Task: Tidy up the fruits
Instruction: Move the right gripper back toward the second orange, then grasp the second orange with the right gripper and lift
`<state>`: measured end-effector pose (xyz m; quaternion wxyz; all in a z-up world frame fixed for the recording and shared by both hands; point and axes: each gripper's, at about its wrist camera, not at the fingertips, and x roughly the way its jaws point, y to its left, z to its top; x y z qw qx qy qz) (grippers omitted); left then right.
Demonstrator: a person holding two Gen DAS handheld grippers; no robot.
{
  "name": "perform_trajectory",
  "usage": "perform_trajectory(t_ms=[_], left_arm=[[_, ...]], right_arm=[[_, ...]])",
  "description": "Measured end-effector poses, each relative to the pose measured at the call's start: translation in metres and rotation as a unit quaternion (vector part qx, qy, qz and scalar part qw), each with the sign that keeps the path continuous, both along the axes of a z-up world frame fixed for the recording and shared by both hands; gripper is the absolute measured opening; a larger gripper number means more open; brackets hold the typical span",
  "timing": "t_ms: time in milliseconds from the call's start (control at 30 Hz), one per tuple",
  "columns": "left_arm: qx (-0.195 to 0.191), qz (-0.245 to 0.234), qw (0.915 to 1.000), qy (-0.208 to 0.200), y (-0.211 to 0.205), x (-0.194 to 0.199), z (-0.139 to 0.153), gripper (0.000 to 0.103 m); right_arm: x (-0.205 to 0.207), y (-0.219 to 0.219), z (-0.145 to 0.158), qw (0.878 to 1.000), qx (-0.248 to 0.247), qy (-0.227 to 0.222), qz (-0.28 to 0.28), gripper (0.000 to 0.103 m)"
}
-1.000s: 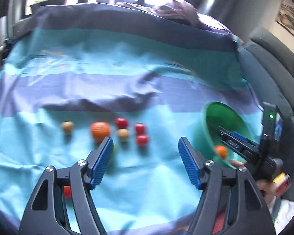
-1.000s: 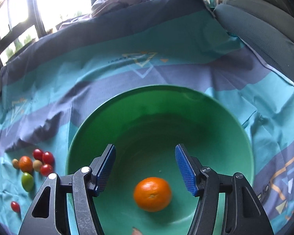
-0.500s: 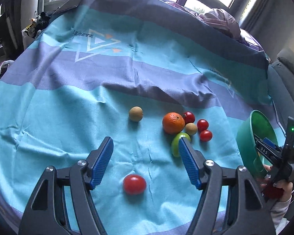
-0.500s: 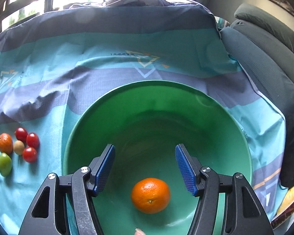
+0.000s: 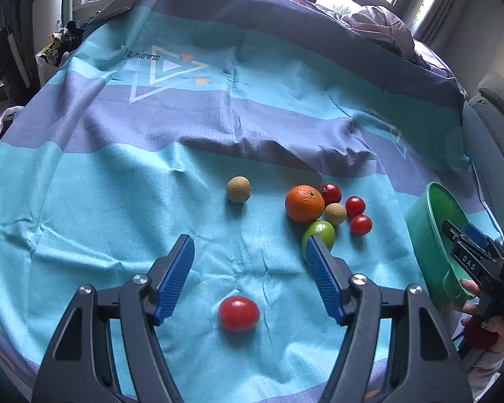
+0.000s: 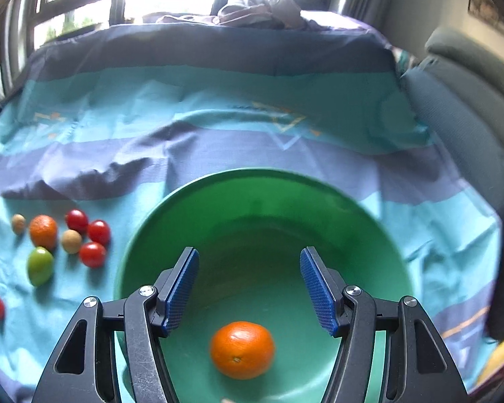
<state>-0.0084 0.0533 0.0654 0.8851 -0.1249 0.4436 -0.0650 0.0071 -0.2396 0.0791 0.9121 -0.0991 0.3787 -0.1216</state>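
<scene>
Left wrist view is showing the left tongs (image 5: 250,262) spread wide and gripping nothing, hanging over the striped cloth (image 5: 117,201) with a lone red tomato (image 5: 239,313) lying between and just short of the fingertips. Farther out, an orange (image 5: 304,204) is sitting in a cluster with a green fruit (image 5: 320,233), a small brown fruit (image 5: 335,214) and three cherry tomatoes (image 5: 354,206); another brown fruit (image 5: 238,189) is lying apart to the left. At the right edge, the right tongs (image 5: 466,245) are reaching over the green bowl (image 5: 426,235), gripped by a hand (image 5: 483,322).

From the right wrist view, the right tongs (image 6: 248,285) are also released, poised above the bowl (image 6: 369,221), where a second orange (image 6: 242,349) is resting on the bottom, touching neither pad.

Judging by this, the sorting is only beginning: one fruit is in the bowl and eight are waiting on the cloth. The lone tomato looks like the likeliest next pick for the left tongs.

Part of the green fruit is being covered by the left tongs' right finger. The bowl's near rim is cut off below the right wrist view, and what lies under the cloth is impossible to tell. A yellow shape (image 6: 500,352) at the right edge is too blurred to identify.
</scene>
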Motion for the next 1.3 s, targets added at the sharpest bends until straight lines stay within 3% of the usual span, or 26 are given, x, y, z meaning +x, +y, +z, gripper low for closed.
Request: perform_trajectory(t_ms=[67, 133, 267, 333, 400, 467, 533, 667, 800, 933, 967, 1167, 1300], left_arm=[[-0.005, 0.005, 1.0000, 0.001, 0.005, 0.000, 0.001, 0.069], [-0.010, 0.008, 0.9999, 0.000, 0.010, -0.001, 0.003, 0.069], [-0.008, 0.007, 0.9999, -0.004, 0.014, -0.004, 0.007, 0.069], [-0.007, 0.010, 0.9999, -0.004, 0.016, -0.004, 0.008, 0.069], [-0.008, 0.016, 0.9998, -0.002, 0.019, -0.005, 0.008, 0.069], [-0.008, 0.020, 0.9998, -0.002, 0.021, -0.005, 0.009, 0.069], [-0.008, 0.022, 0.9997, -0.009, 0.024, -0.007, 0.012, 0.069], [-0.009, 0.028, 0.9994, -0.016, 0.027, -0.009, 0.015, 0.069], [-0.017, 0.025, 0.9994, -0.016, 0.028, -0.009, 0.015, 0.069], [-0.006, 0.028, 0.9995, -0.017, 0.025, -0.009, 0.015, 0.069], [0.000, 0.030, 0.9994, -0.017, 0.023, -0.010, 0.014, 0.069], [-0.004, 0.027, 0.9995, -0.018, 0.019, -0.009, 0.012, 0.069], [-0.012, 0.025, 0.9995, -0.015, 0.015, -0.008, 0.009, 0.069]], right_arm=[[-0.007, 0.013, 0.010, 0.999, -0.030, -0.016, 0.002, 0.064], [-0.012, 0.022, 0.017, 0.999, -0.029, -0.011, 0.013, 0.064], [-0.018, 0.049, 0.028, 0.996, 0.033, -0.002, 0.084, 0.064], [-0.011, 0.064, 0.027, 0.982, 0.121, 0.029, 0.144, 0.064], [0.004, 0.082, 0.020, 0.957, 0.212, 0.072, 0.185, 0.064], [0.023, 0.101, 0.005, 0.938, 0.262, 0.132, 0.186, 0.064], [0.040, 0.117, -0.007, 0.932, 0.280, 0.156, 0.170, 0.064], [0.062, 0.145, -0.026, 0.946, 0.242, 0.171, 0.134, 0.064], [0.073, 0.158, -0.043, 0.945, 0.226, 0.194, 0.133, 0.064], [0.083, 0.164, -0.052, 0.955, 0.182, 0.198, 0.129, 0.044], [0.084, 0.163, -0.053, 0.953, 0.183, 0.200, 0.133, 0.044], [0.058, 0.148, -0.029, 0.955, 0.185, 0.157, 0.168, 0.043], [0.020, 0.132, -0.012, 0.944, 0.193, 0.158, 0.218, 0.043]])
